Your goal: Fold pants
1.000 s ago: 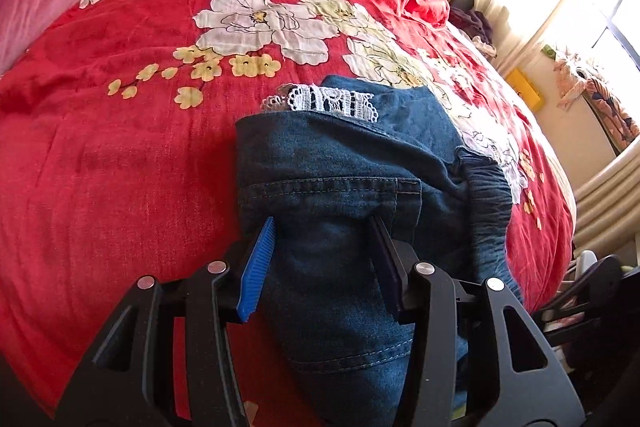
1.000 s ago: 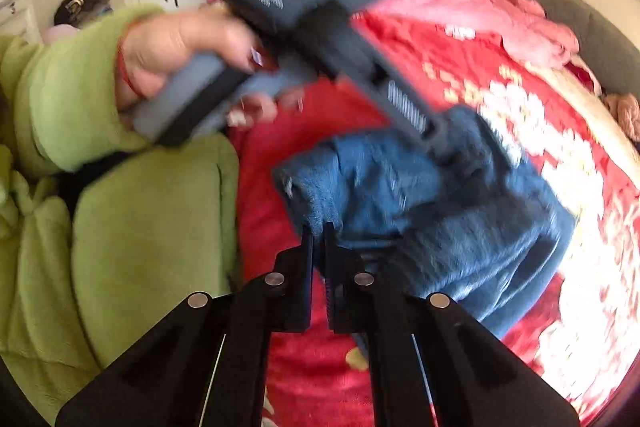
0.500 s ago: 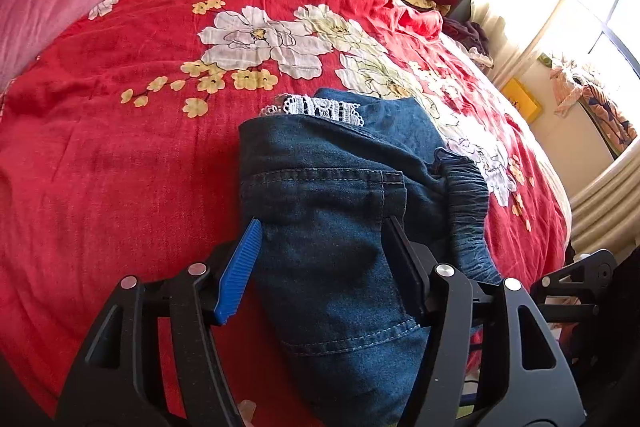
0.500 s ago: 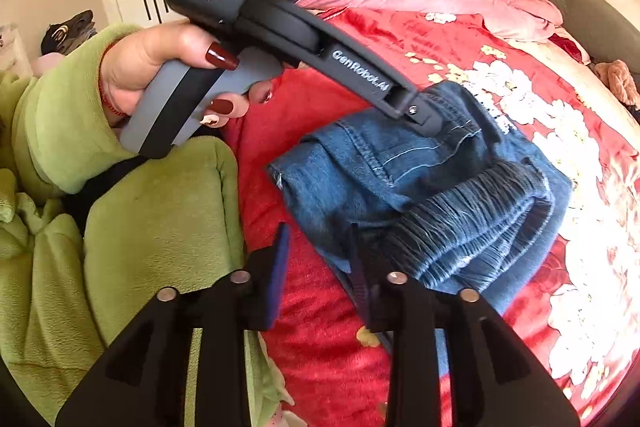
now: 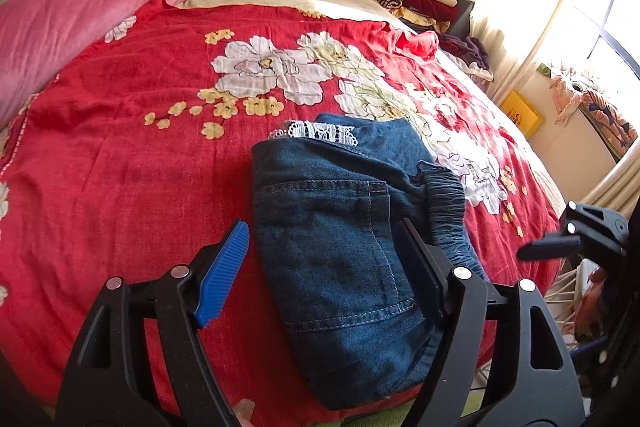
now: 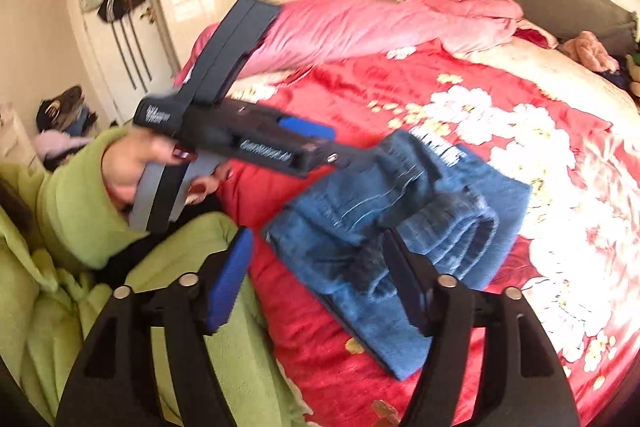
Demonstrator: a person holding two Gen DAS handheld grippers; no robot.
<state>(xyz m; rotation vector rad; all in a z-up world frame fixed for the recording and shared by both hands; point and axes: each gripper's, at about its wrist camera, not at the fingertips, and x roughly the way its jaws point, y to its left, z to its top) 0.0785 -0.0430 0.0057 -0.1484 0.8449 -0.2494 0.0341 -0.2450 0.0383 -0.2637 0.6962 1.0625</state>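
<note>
One folded pair of blue denim pants [image 5: 340, 247] on red floral bedspread [image 5: 120, 187], near end cut off behind left tool [image 5: 324, 263]. Right tool [image 6: 316, 275] view blurred. Two tools, both just opening, spread apart, nothing gripped.

Left claw [image 6: 320, 147] side: "GenRobot.AI", blurred; rear label unreadable.

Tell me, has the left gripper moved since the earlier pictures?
Yes. The left gripper has drawn back toward the near edge of the jeans, which lie on the red bedspread. Its fingers have just been opening and hold nothing.
</note>
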